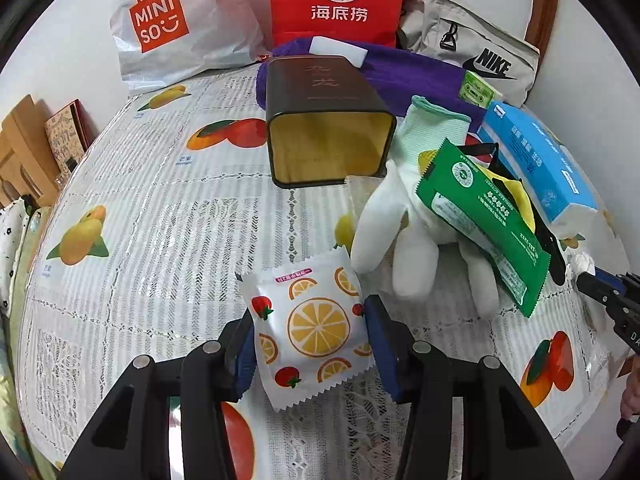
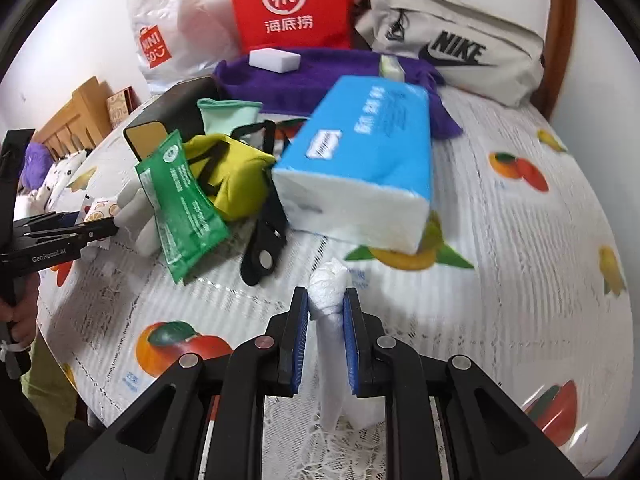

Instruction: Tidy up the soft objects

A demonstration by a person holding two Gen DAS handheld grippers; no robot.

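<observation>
Left hand-held gripper: jaws partly open, pads pressed on both sides of a fruit-print sachet, held just above the tabletop, near of the open brown tin. Right hand-held gripper: jaws closed tight on a twisted white plastic wad, near of the blue tissue pack. White glove and green wipes pack lie between them.
</observation>
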